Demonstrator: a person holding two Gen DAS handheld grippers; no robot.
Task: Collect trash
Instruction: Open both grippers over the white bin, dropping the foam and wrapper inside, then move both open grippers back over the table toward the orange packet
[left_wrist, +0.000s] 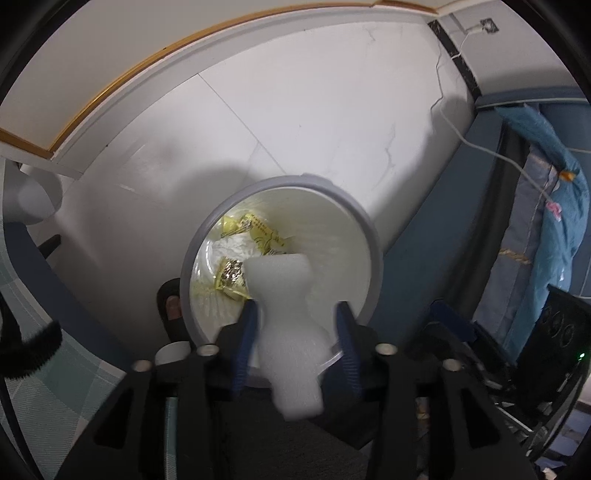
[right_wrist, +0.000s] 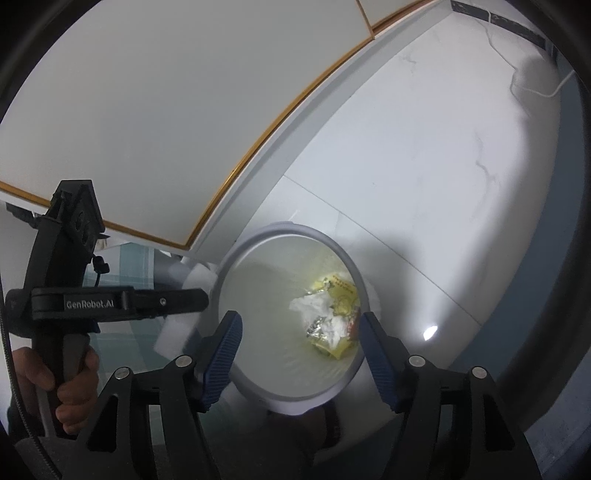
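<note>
A round bin with a grey rim (left_wrist: 373, 236) stands on the white floor and holds yellow wrappers (left_wrist: 258, 229) and white paper. My left gripper (left_wrist: 297, 314) is above the bin's near edge, its jaws open. A white foam piece (left_wrist: 291, 332) sits between them, touching the left finger and apart from the right one, blurred. In the right wrist view the same bin (right_wrist: 236, 258) lies below my right gripper (right_wrist: 299, 325), which is open and empty. Yellow wrappers and crumpled white paper (right_wrist: 328, 314) lie inside. The left gripper's body (right_wrist: 110, 301) shows at the left, held by a hand.
A white wall with a gold trim strip (left_wrist: 110, 88) runs behind the bin. A blue bed frame and blue bedding (left_wrist: 554, 184) stand at the right, with a white cable (left_wrist: 480, 147). A checked green cloth (left_wrist: 55, 369) lies at the lower left. A foot in a sandal (left_wrist: 171, 306) is beside the bin.
</note>
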